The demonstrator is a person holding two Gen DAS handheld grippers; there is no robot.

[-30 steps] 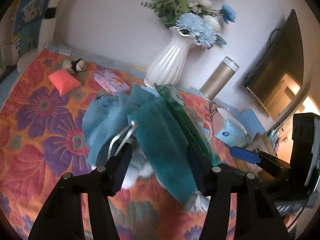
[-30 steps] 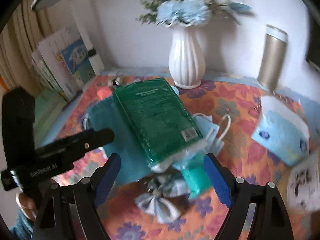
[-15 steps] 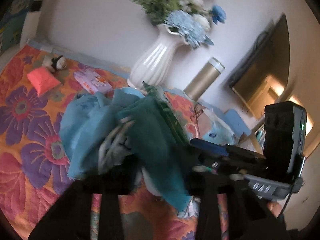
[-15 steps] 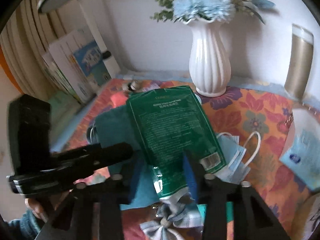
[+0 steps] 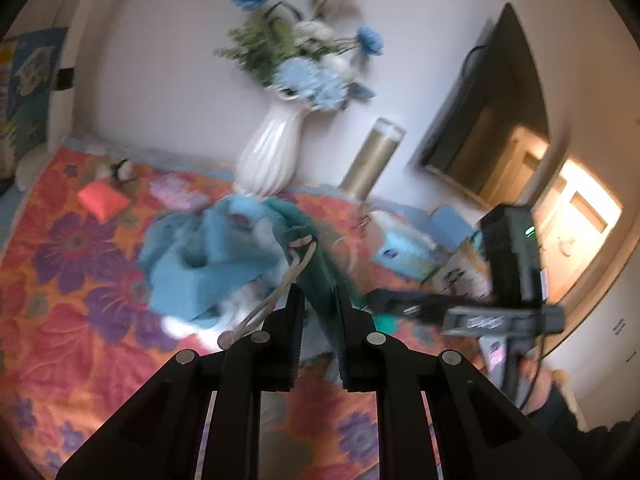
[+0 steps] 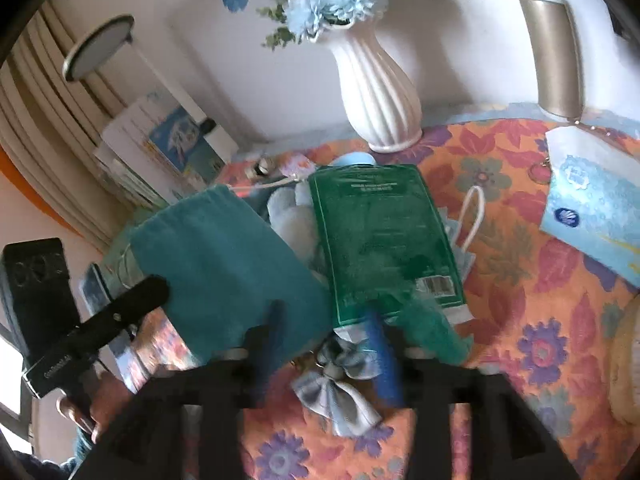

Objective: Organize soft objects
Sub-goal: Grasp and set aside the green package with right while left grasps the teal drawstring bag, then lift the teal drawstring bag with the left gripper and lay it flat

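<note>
My left gripper (image 5: 318,300) is shut on the edge of a teal cloth bag (image 5: 316,264) and holds it up; the bag also hangs at the left of the right wrist view (image 6: 224,264). A light blue cloth (image 5: 200,256) bunches beside it. My right gripper (image 6: 324,332) is shut on the lower edge of a green plastic packet (image 6: 384,240), which lies tilted over the pile. A blue-grey fabric bow (image 6: 340,384) lies under the right fingers. A light blue face mask (image 6: 460,252) peeks out beside the packet.
A white vase of blue flowers (image 6: 376,92) and a gold flask (image 6: 556,48) stand at the back. A tissue pack (image 6: 596,200) lies right. A pink pouch (image 5: 102,200), a small toy (image 5: 120,170) and a lilac packet (image 5: 176,196) lie far left on the floral cloth (image 5: 60,280).
Both grippers have closed: the left on the teal bag, the right on the green packet's edge. The teal bag is lifted up and the views have shifted.
</note>
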